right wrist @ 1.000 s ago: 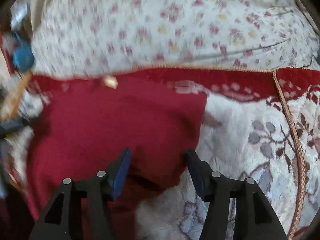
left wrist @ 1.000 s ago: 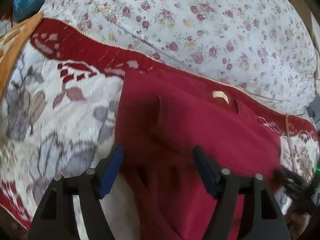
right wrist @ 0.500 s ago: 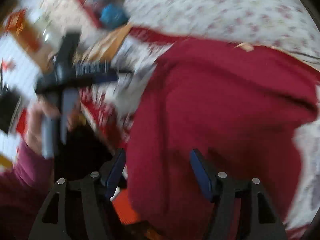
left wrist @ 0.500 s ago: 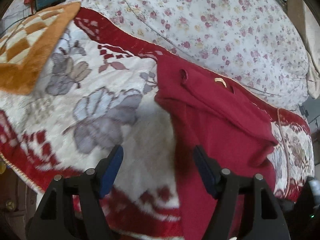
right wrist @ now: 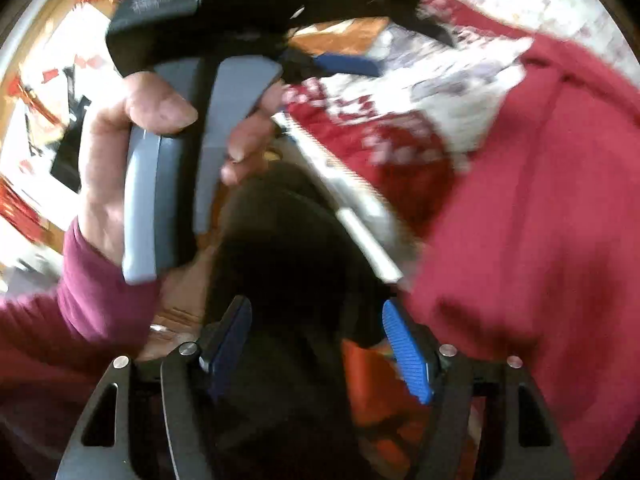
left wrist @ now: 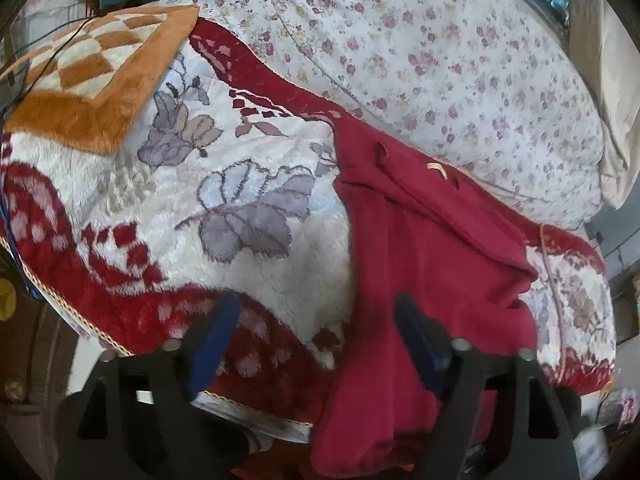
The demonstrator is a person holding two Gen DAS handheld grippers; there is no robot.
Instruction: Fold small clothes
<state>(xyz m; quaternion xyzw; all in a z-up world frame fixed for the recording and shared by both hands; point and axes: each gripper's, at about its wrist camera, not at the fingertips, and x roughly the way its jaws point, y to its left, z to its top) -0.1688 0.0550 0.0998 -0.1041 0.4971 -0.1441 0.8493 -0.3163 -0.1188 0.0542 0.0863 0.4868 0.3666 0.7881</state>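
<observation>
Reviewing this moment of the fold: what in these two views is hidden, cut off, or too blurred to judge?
- Red garment: its lower end hangs over the blanket edge, running behind the left hand-held gripper and out of frame in the left view.
- Right view: motion blur smears the garment and blanket; fold lines unreadable.
- Right view: the person's hand and the grey handle block the bed behind.
- Small tan tag: too small to read.

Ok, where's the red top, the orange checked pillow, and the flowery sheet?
red top (left wrist: pixel 432 264), left wrist view, middle of the body.
orange checked pillow (left wrist: pixel 92 76), left wrist view, checked top face.
flowery sheet (left wrist: pixel 440 60), left wrist view, open patch beyond the blanket.
</observation>
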